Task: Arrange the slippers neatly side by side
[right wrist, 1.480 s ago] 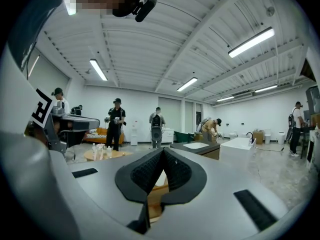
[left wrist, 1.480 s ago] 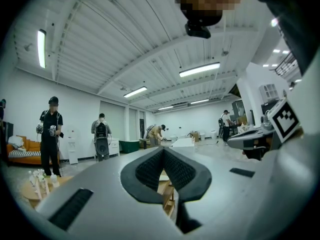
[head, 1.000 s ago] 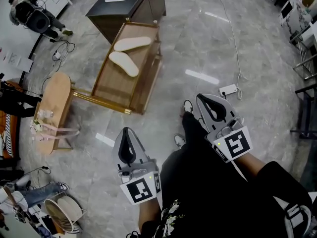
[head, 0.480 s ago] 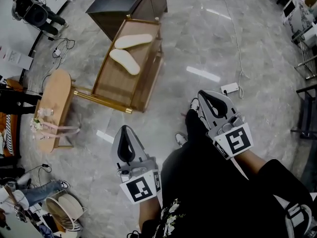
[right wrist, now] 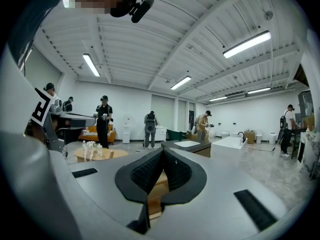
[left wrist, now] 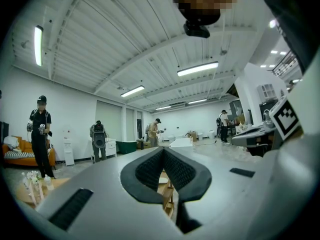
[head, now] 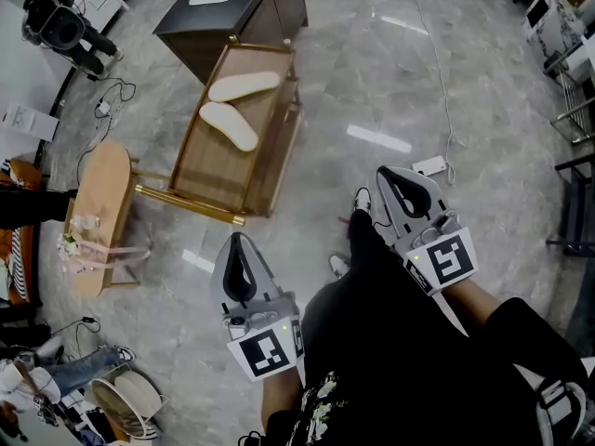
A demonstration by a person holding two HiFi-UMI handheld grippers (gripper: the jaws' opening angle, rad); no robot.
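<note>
Both grippers are shut with nothing in them: the left gripper (head: 239, 242) has its jaws pressed together on air, as its own view shows (left wrist: 163, 151); the right gripper (head: 384, 171) is likewise closed and empty (right wrist: 162, 152); each is held about level, pointing out over the grey floor (head: 372, 82). Ahead of them stands a low wooden rack (head: 216, 170), its near corner just beyond the left gripper's tip, so the left hand is judged the nearer of the two; the right gripper sits well off to the rack's right. On the rack's far half lie both slippers; the nearer slipper (head: 230, 125) runs on a diagonal, from far-left to near-right; the farther slipper (head: 244, 85) lies almost crosswise, just beyond it. Their left ends are close together and their right ends splay apart, so they are not yet parallel; both lie ahead and a little left of the left gripper, farther left still from the right one. Beyond the rack stands a dark cabinet (head: 251, 12).
</note>
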